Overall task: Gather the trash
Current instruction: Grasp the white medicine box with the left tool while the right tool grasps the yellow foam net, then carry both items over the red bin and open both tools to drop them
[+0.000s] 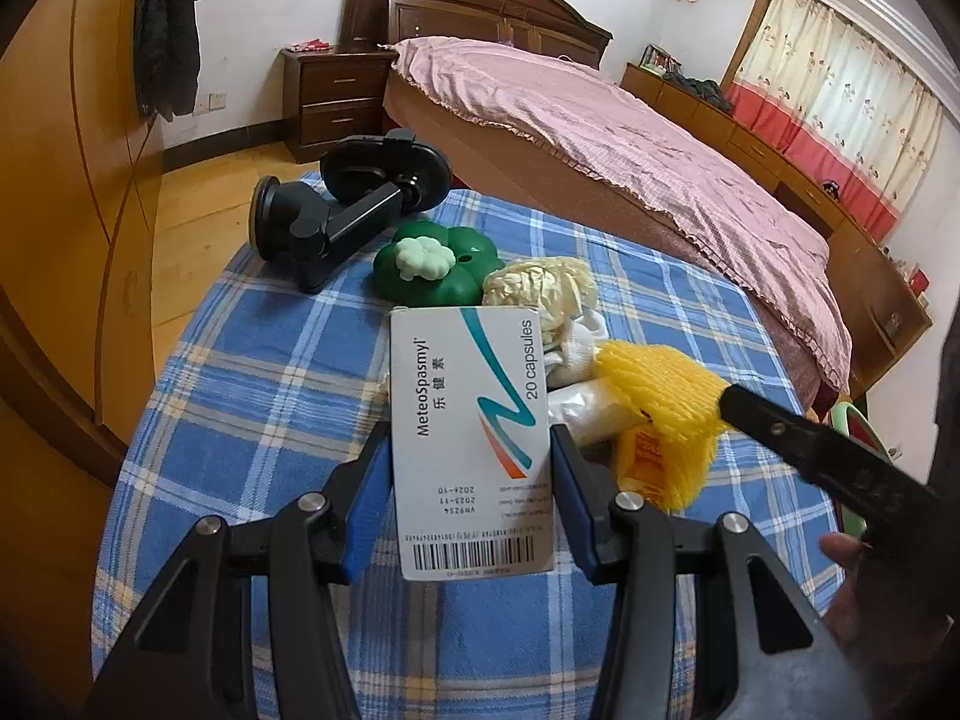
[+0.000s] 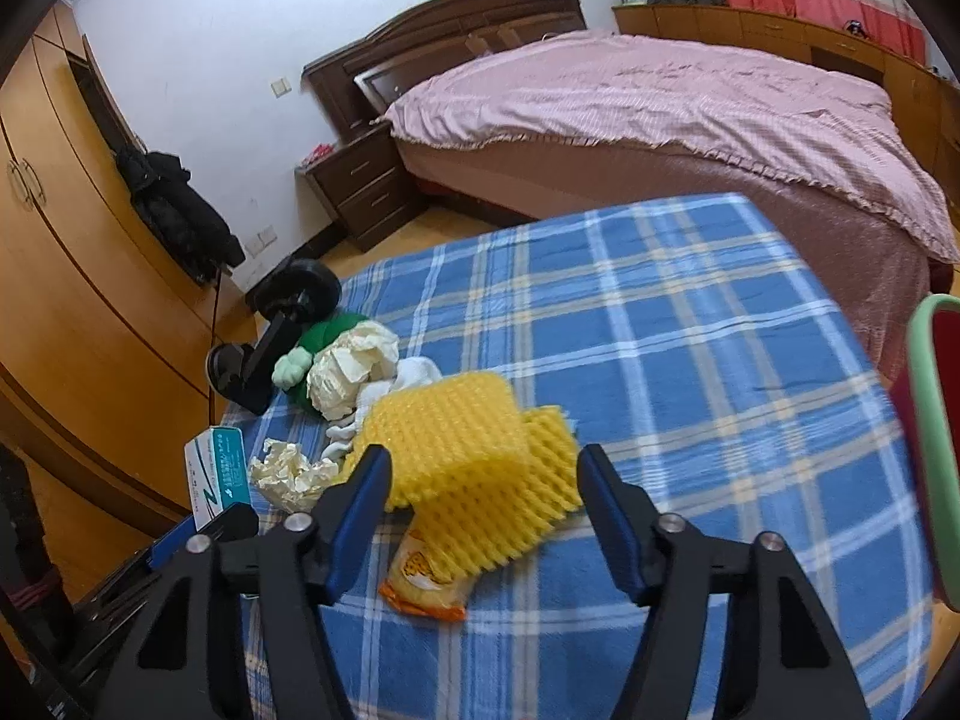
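My left gripper (image 1: 469,441) is shut on a white medicine box (image 1: 471,444), held between its blue pads above the blue plaid table (image 1: 240,396); the box also shows in the right wrist view (image 2: 217,474). My right gripper (image 2: 485,468) is open, its fingers on either side of a yellow foam net (image 2: 474,468) that lies over an orange wrapper (image 2: 423,579). The net (image 1: 660,402) and the right gripper's finger (image 1: 780,432) show in the left wrist view. Crumpled paper (image 2: 294,474), a bigger paper ball (image 2: 351,369) and white tissue (image 2: 408,378) lie nearby.
A black phone mount (image 1: 342,204) and a green toy (image 1: 435,267) sit at the table's far side. A bed with a pink cover (image 1: 600,120) stands behind the table, a wooden wardrobe (image 1: 66,180) to the left. A green-rimmed red bin (image 2: 936,438) is at the right.
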The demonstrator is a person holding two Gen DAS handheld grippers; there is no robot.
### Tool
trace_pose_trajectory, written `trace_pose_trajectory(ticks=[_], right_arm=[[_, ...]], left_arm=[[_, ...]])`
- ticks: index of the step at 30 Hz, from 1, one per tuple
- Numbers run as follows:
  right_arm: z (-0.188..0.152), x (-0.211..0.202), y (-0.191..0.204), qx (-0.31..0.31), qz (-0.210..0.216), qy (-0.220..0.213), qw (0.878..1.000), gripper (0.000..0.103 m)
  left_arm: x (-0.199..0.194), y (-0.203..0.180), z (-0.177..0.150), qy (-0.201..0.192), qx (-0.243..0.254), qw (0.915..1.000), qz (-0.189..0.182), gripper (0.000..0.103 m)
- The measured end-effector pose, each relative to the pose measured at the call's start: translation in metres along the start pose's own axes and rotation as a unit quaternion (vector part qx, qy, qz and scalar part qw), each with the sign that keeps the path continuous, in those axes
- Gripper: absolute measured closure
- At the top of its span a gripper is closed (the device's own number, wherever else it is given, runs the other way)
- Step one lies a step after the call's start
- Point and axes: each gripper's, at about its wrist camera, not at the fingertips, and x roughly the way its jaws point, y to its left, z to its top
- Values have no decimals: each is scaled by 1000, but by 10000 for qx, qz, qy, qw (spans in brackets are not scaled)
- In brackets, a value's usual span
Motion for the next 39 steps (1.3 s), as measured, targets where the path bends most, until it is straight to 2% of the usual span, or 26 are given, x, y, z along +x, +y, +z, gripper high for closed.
trace_pose_trajectory(ticks=[2,7,10,17,29,39], right_arm=[[-1,9,1,7,26,107,9999,56],[-6,21,0,-40,29,224,9997,83],[-7,19,-1,-53,70,184,9998,89],[-10,2,-5,-53,198,-35,9998,92],[-13,-62,-13,-94,309,-799,9963,92],[-18,-94,-37,189,203,-998,9946,92]], left_arm=[[2,1,-1,18,-15,10000,1,52],[6,3,-2,71,-62,10000,-20,52],[7,2,-3,93,-51,9999,-38,52],[3,-3,-3,52,1,10000,-66,52],[-22,-28,-3,-159,222,9992,-298,52],[-36,-54,-7,-159,405,9974,-569,52]])
